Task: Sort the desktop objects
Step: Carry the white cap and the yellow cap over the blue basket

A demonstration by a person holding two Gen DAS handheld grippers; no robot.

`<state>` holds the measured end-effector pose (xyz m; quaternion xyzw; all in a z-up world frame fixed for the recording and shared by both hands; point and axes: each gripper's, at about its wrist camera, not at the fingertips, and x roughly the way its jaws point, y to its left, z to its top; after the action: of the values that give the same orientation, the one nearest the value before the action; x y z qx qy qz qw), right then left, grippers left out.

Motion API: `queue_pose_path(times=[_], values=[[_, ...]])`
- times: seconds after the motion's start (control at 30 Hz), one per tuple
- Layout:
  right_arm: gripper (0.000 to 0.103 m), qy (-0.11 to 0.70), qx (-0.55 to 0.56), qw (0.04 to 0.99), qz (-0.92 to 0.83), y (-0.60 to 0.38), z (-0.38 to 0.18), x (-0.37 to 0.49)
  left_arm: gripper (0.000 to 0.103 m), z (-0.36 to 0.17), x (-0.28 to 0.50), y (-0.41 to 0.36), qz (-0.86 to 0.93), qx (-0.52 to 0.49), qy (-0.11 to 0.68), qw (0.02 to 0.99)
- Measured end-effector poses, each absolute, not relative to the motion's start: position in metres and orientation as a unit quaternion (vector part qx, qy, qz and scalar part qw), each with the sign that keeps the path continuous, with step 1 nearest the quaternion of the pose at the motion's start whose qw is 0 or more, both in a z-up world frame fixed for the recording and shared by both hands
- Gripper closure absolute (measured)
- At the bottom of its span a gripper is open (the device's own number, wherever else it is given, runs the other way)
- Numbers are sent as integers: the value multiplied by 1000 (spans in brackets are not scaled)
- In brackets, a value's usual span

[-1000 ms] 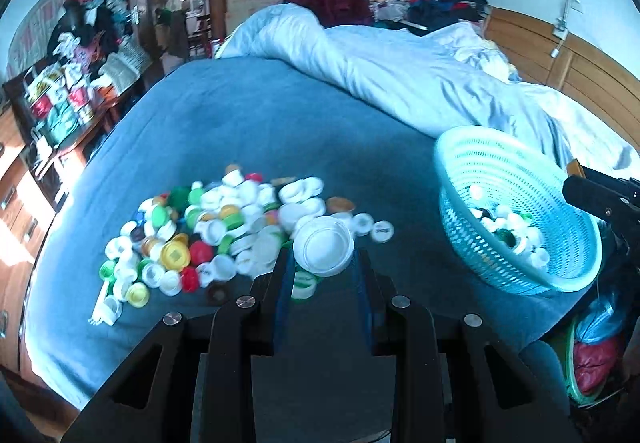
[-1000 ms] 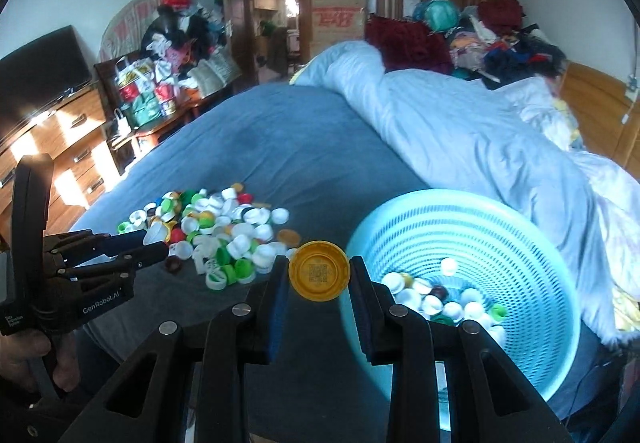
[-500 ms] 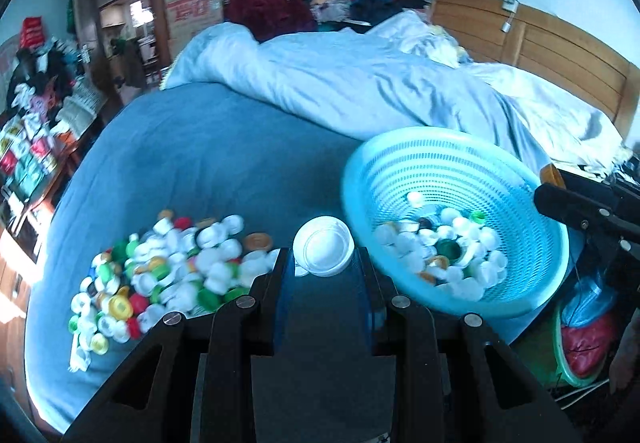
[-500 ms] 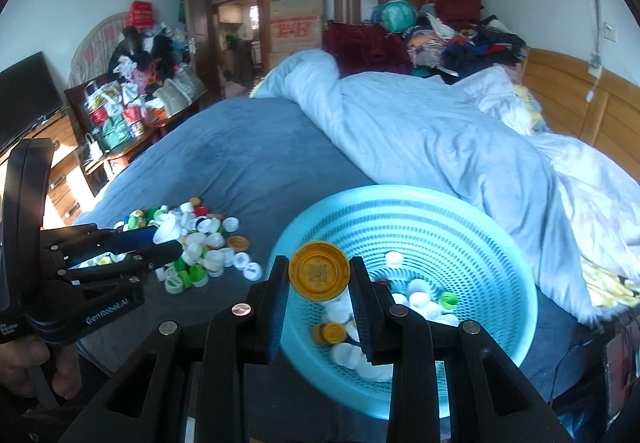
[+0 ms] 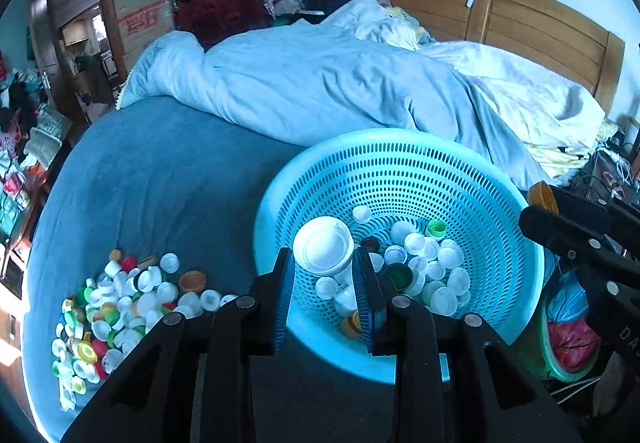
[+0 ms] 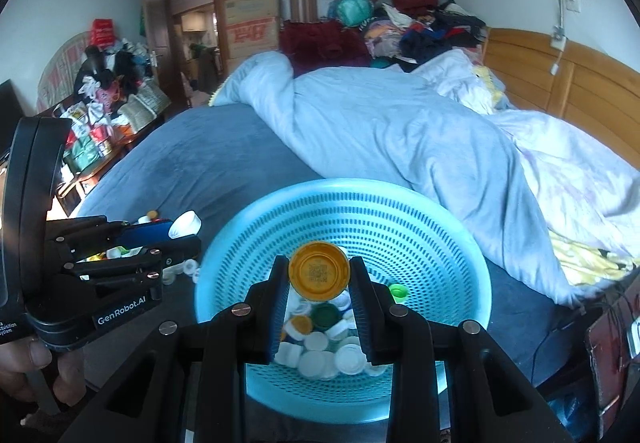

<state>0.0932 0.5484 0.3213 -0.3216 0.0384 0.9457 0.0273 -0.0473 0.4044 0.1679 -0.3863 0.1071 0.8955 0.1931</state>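
Observation:
My left gripper (image 5: 324, 269) is shut on a large white lid (image 5: 323, 245) and holds it above the near left inside of the turquoise basket (image 5: 400, 147). My right gripper (image 6: 319, 275) is shut on a yellow lid (image 6: 319, 270) with a printed code, held above the same basket (image 6: 340, 189). Several caps, mostly white, lie in the basket's bottom (image 6: 320, 347). A pile of mixed coloured caps (image 5: 120, 307) lies on the blue blanket to the basket's left. The left gripper with its white lid (image 6: 185, 224) also shows in the right wrist view.
A rumpled pale blue duvet (image 5: 320, 75) lies behind the basket. The wooden headboard (image 5: 520, 23) stands at the right. A cluttered sideboard (image 6: 100, 123) runs along the bed's left side. A green bucket (image 5: 568, 343) sits on the floor at the right.
Both grippers have moved from beside the cap pile to above the basket, each still holding its lid.

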Motion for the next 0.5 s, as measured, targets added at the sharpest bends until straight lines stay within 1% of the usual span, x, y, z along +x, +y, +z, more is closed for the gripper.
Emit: queue_pose_path(times=[0.5], values=[[70, 45, -334, 30, 941, 560, 308, 86, 78, 159, -52, 425, 889, -395, 120, 199]])
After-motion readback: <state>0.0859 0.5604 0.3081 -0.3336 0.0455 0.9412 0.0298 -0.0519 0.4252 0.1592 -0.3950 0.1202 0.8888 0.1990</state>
